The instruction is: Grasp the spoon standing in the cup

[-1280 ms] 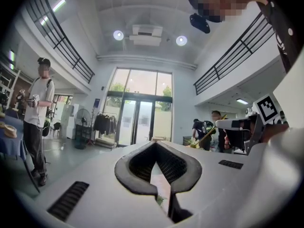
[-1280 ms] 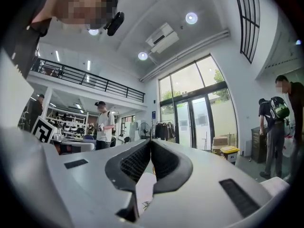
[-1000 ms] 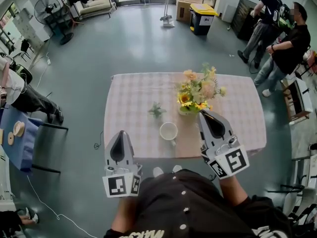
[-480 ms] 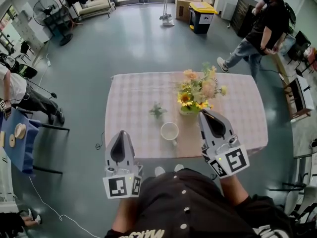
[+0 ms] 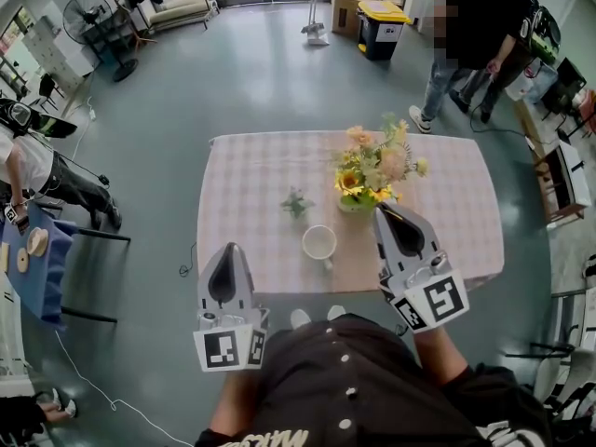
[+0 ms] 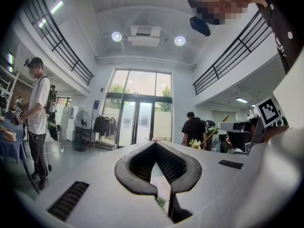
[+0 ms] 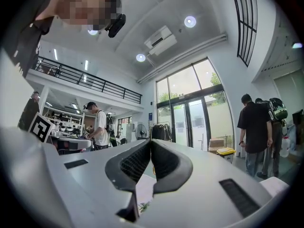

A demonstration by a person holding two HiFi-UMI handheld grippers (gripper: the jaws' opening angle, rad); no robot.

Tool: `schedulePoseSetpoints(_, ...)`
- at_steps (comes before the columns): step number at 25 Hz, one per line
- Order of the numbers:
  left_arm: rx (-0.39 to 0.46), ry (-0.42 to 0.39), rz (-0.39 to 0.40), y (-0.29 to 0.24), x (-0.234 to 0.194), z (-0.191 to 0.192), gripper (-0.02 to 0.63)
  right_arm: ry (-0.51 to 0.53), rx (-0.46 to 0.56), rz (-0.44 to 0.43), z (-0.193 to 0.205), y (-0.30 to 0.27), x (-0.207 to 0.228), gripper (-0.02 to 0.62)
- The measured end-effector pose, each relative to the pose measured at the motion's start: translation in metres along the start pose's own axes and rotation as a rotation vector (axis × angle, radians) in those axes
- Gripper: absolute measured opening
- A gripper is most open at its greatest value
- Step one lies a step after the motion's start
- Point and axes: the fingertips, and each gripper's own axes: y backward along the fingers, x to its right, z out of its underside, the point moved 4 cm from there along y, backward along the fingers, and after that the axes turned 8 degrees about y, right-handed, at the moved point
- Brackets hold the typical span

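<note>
A white cup (image 5: 318,244) stands near the front edge of the table (image 5: 251,175), which has a pink checked cloth. I cannot make out a spoon in it from the head view. My left gripper (image 5: 226,250) hangs at the table's front left edge, left of the cup, its jaws shut on nothing. My right gripper (image 5: 384,210) is right of the cup, beside the flowers, jaws shut and empty. In the left gripper view the left gripper (image 6: 155,144) has its tips together; in the right gripper view the right gripper (image 7: 150,141) does too.
A vase of yellow and pink flowers (image 5: 372,170) stands just behind and right of the cup, and a small green sprig (image 5: 296,203) behind it. People (image 5: 475,35) stand at the back right near a yellow-lidded bin (image 5: 382,31). A person (image 5: 47,180) is at the far left.
Both grippers have stayed where they were. The people at the back right have walked about, and the person at the left has shifted a little.
</note>
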Motion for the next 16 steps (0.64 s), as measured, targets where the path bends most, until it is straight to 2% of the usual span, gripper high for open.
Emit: schedulePoseSetpoints(16, 0.0, 0.013, -0.003, 0.0068, 0.0038, 0.0022, 0.012, -0.002, -0.002, -0.009, 0.0032, 0.0039, -0.0031, 0.005)
